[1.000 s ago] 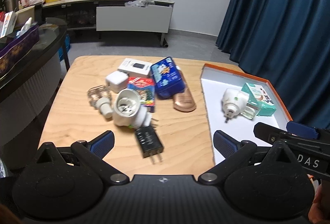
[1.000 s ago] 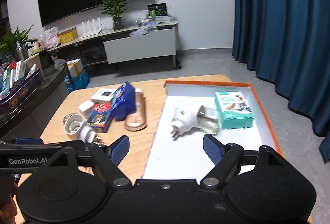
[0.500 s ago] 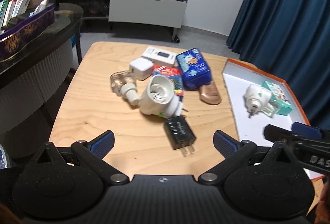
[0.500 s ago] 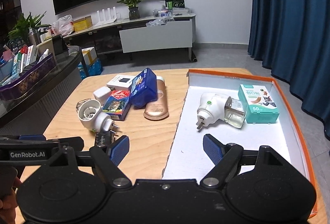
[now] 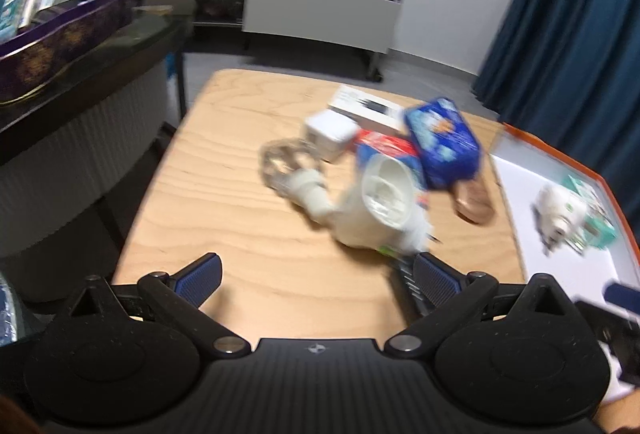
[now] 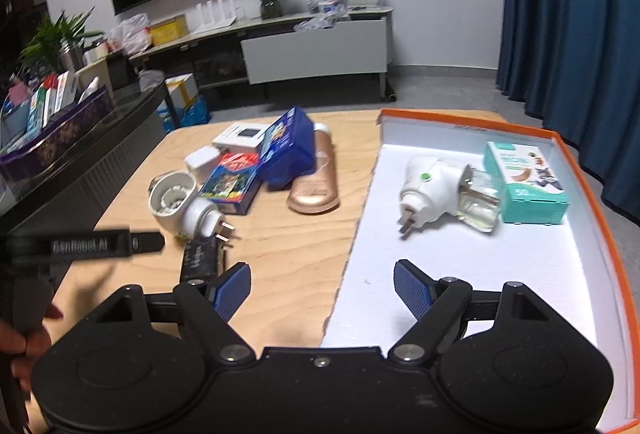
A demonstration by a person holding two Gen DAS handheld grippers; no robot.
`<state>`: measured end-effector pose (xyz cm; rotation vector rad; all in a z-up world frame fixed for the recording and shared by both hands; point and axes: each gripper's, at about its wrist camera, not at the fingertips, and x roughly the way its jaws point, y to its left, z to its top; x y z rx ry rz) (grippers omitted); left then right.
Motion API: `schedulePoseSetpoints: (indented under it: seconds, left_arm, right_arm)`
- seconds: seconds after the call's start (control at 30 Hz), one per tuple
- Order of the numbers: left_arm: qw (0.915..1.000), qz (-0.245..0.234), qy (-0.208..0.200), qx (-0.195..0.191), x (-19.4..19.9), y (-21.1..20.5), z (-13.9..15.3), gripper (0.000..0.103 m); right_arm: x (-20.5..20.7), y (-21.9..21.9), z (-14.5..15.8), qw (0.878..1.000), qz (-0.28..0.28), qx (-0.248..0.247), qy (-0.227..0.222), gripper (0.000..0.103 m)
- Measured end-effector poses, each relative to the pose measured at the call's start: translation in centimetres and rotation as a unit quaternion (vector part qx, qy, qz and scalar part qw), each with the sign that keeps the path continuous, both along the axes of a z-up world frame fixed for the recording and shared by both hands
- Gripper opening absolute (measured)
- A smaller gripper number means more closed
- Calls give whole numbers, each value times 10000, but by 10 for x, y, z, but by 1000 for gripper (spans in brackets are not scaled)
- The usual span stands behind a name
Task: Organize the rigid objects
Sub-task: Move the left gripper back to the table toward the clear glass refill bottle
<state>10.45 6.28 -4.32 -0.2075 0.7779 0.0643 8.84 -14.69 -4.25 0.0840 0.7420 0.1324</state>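
Note:
A pile lies on the wooden table (image 5: 224, 170): a white plug-in diffuser (image 5: 380, 212) (image 6: 180, 206), a clear refill bottle (image 5: 292, 174), a white cube charger (image 5: 330, 132), a red-blue box (image 6: 232, 182), a blue box (image 5: 442, 140) (image 6: 286, 150), a bronze tube (image 6: 316, 178), a white flat box (image 6: 240, 136) and a black charger (image 6: 202, 258). My left gripper (image 5: 316, 276) is open, low before the diffuser. My right gripper (image 6: 322, 288) is open over the tray's near left edge. The orange-rimmed white tray (image 6: 460, 266) holds a white diffuser (image 6: 432, 186) and a teal box (image 6: 524, 182).
A dark counter with a purple box of items (image 5: 60, 30) runs along the left. A blue curtain (image 6: 572, 34) hangs at the right. A white TV bench (image 6: 316, 50) stands behind the table. The left gripper's body (image 6: 88, 246) shows in the right wrist view.
My left gripper has moved forward and left, closer to the pile; its view is now blurred. My right gripper has come closer to the table and tray. Both stay open.

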Motion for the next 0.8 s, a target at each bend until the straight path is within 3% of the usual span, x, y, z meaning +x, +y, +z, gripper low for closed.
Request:
schedulePoseSetpoints:
  seconds: [0.23, 0.5, 0.67, 0.8]
  left_arm:
    - [9980, 600, -66, -197, 29, 38, 4, 103]
    - [9980, 523, 165, -325, 76, 37, -14, 101]
    - [9997, 194, 28, -147, 86, 26, -16, 100]
    - [9999, -126, -116, 14, 80, 22, -18, 86]
  right_arm:
    - [6, 10, -5, 9999, 142, -1, 38, 93]
    - [11, 22, -6, 9993, 345, -152, 3, 93]
    - [17, 22, -9, 9993, 345, -151, 33, 93]
    - [20, 22, -11, 9993, 341, -151, 53, 93]
